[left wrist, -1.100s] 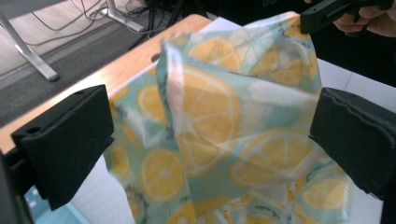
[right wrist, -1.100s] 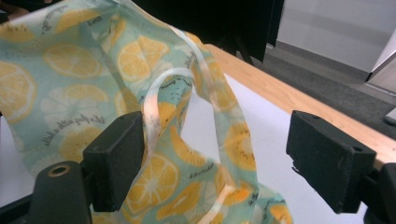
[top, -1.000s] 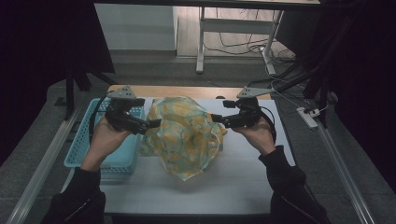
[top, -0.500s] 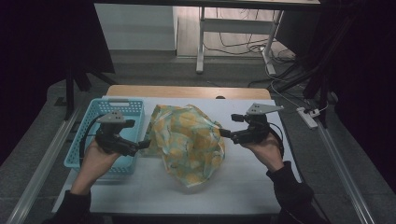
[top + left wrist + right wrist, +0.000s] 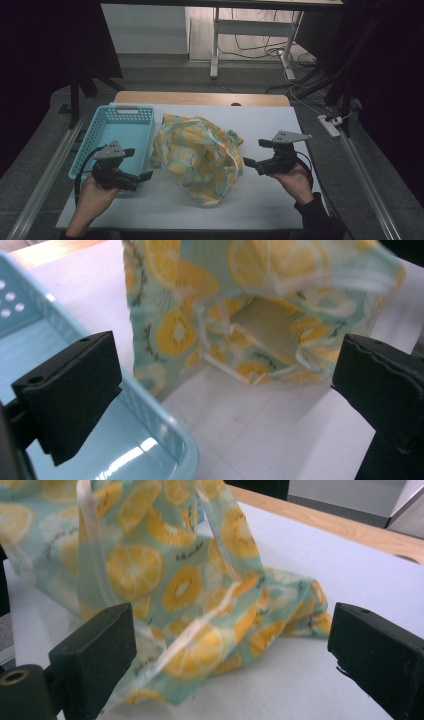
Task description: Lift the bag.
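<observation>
While the lemon-print fabric bag (image 5: 200, 152) lies crumpled on the table (image 5: 270, 200), both claws stand wide and empty. The left claw (image 5: 146, 176) sits near the blue basket (image 5: 122, 132). The right claw (image 5: 250, 165), just opened, flanks the bag's right.

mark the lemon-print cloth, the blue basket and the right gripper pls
lemon-print cloth (image 5: 200, 152): high view, middle of the crumpled fabric.
blue basket (image 5: 121, 108): high view, far rim by the handle.
right gripper (image 5: 253, 166): high view, midway between its open fingertips.

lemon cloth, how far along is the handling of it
Done: both tongs have let go; the lemon-print cloth lies crumpled on the white table beside the blue basket. In hand: nothing; left tongs and right tongs, just opening, flank it with open jaws. Left: smoothing or folding, probably.
</observation>
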Demonstrator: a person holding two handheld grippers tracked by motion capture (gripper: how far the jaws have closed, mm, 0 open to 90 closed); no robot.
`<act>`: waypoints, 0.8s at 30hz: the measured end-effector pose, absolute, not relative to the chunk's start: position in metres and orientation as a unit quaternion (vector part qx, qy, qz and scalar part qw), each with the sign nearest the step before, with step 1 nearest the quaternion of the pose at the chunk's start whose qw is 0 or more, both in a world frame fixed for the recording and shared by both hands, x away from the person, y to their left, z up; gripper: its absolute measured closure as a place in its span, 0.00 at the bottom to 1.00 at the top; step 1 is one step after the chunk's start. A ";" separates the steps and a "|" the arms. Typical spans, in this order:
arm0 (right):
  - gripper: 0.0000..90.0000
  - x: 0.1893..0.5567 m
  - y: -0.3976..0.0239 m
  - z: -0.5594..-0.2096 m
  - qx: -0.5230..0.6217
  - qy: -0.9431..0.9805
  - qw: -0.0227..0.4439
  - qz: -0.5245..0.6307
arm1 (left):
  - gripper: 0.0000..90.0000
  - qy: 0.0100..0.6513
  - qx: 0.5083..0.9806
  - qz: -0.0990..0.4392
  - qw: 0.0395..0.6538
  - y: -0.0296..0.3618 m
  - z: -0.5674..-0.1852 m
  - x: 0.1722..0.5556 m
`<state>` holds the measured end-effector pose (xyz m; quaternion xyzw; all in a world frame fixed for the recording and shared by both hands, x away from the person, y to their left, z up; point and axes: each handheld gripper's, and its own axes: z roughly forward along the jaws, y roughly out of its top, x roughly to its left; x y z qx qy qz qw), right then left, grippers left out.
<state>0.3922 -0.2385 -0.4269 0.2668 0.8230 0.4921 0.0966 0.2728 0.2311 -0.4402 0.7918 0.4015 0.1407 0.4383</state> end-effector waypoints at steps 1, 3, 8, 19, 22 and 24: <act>0.05 0.389 -0.240 -0.430 0.267 0.823 0.096 0.492 | 0.00 0.405 0.789 0.139 0.441 0.233 -0.444 0.269; 0.03 0.384 -0.244 -0.435 0.271 0.824 0.102 0.486 | 0.00 0.412 0.786 0.139 0.439 0.235 -0.451 0.262; 0.01 0.365 -0.260 -0.452 0.287 0.825 0.116 0.473 | 0.00 0.427 0.781 0.140 0.433 0.241 -0.467 0.245; 0.00 0.323 -0.298 -0.483 0.335 0.820 0.130 0.446 | 0.00 0.463 0.766 0.139 0.423 0.255 -0.497 0.206; 0.00 0.313 -0.305 -0.489 0.341 0.822 0.133 0.437 | 0.00 0.469 0.766 0.141 0.416 0.257 -0.504 0.198; 0.00 0.308 -0.309 -0.493 0.345 0.824 0.134 0.430 | 0.00 0.471 0.767 0.144 0.410 0.258 -0.507 0.196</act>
